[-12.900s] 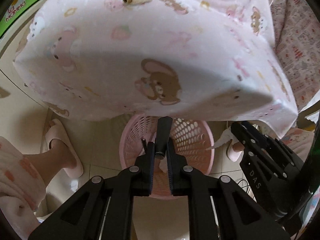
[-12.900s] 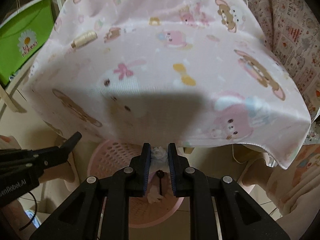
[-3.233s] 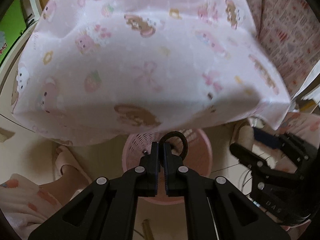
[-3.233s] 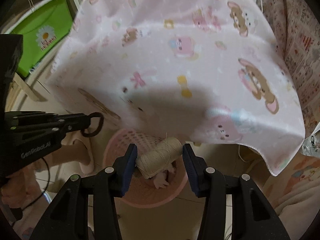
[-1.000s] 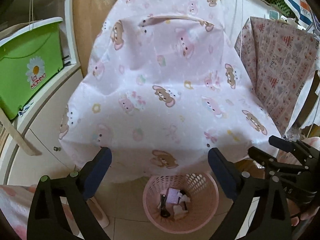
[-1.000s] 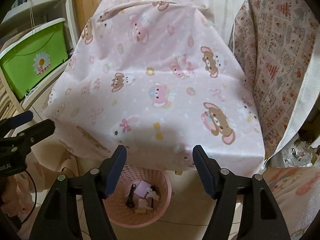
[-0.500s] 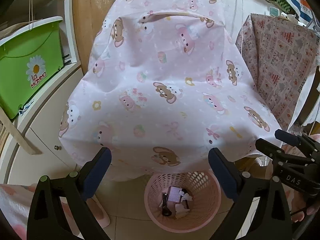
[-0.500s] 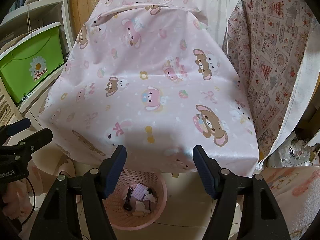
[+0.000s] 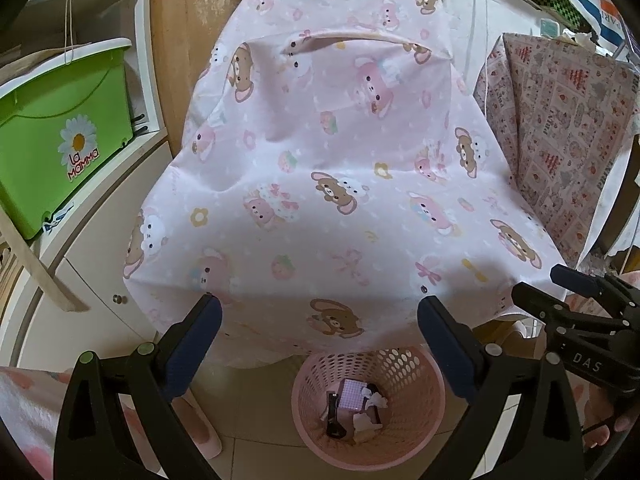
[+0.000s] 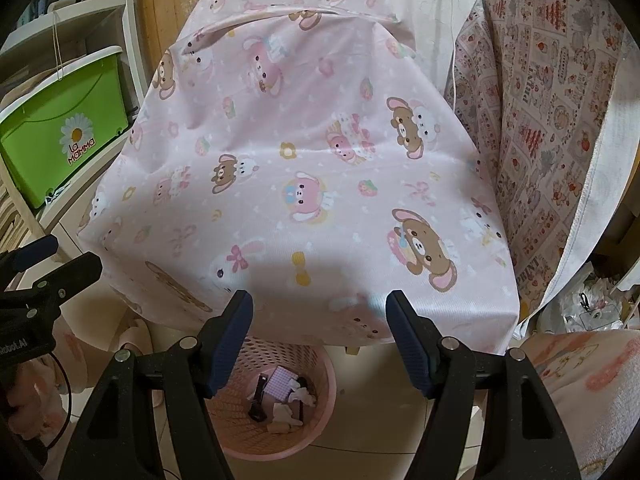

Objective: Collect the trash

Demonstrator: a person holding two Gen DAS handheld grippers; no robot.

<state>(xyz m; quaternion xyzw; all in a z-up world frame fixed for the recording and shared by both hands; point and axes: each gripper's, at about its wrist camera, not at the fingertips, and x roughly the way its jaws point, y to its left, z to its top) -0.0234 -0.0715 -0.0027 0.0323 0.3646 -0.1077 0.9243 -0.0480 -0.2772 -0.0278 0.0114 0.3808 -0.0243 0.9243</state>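
Observation:
A pink perforated basket (image 9: 416,432) stands on the floor below the near edge of a table draped in a pink cartoon-print cloth (image 9: 340,184). It holds several pieces of trash (image 9: 354,402): a lilac card, crumpled white paper, dark items. It also shows in the right wrist view (image 10: 320,420), trash inside (image 10: 282,400). My left gripper (image 9: 320,322) is open and empty above the table's near edge. My right gripper (image 10: 320,312) is open and empty, likewise above the edge. No trash shows on the cloth.
A green storage box (image 9: 60,136) sits on a white shelf unit at the left. A patterned cloth (image 9: 560,132) hangs at the right. The right gripper's body (image 9: 584,320) shows at the left view's right edge. A pink slipper (image 9: 204,432) is left of the basket.
Both grippers, shut on a black ring and a thread spool over the basket 3.2 s ago, are now open and empty. Over the last second both lifted and drew back slightly.

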